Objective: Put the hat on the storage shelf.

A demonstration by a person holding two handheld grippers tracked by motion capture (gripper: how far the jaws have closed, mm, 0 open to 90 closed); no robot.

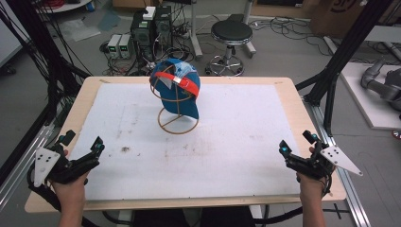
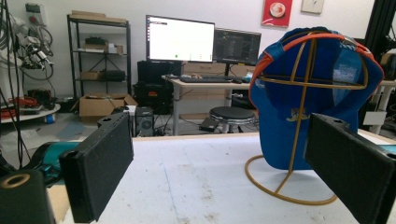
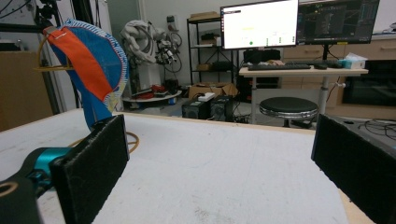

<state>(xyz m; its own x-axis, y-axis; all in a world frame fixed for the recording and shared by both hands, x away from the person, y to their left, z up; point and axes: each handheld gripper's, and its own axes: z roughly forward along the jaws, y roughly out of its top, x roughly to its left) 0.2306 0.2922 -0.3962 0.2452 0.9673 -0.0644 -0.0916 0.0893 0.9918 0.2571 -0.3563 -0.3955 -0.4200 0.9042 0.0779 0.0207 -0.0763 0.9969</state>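
At the lower left of the high view, I hold my left gripper (image 1: 80, 153) over the near left corner of the white mat (image 1: 227, 156), its jaws spread wide with nothing between them. Its grey plate sits just outside my hand, at the frame's left edge. In the left gripper view the two black pads stand far apart at the lower corners, and the bare mat runs between them.

Moving toward the middle, the blue cap (image 1: 178, 87) sits in the upper centre of the high view, on a gold wire stand (image 1: 176, 124) whose ring base rests on the mat. An orange strap (image 1: 176, 80) crosses the cap's top. It is well apart from both of my tools. In the left gripper view the cap (image 2: 308, 102) fills the upper right; in the right gripper view it (image 3: 91, 60) hangs at the upper left.

At the lower right of the high view, my right gripper (image 1: 297, 150) hovers at the mat's near right corner, jaws also wide and empty, pointing up-frame.
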